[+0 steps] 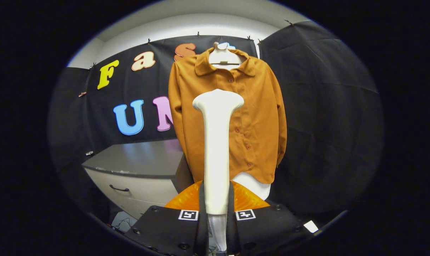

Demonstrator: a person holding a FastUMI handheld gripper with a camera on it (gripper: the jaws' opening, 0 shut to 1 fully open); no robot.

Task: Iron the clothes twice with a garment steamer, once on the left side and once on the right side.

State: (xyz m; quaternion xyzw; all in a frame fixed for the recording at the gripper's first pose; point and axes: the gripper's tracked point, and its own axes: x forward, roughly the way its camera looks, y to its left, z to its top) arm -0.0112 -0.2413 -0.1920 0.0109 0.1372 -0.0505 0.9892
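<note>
A white garment steamer stands upright between my fingers, and my gripper is shut on its handle. Its wide head sits at chest height in front of the shirt, left of the button line. Whether the head touches the cloth I cannot tell. The orange-brown button shirt hangs on a white hanger against the black booth wall, just beyond the steamer. A white form shows below the shirt's hem.
A grey-topped white cabinet with a drawer handle stands to the left of the shirt. An orange ribbed thing lies low behind my fingers. Cables lie on the floor by the cabinet's base.
</note>
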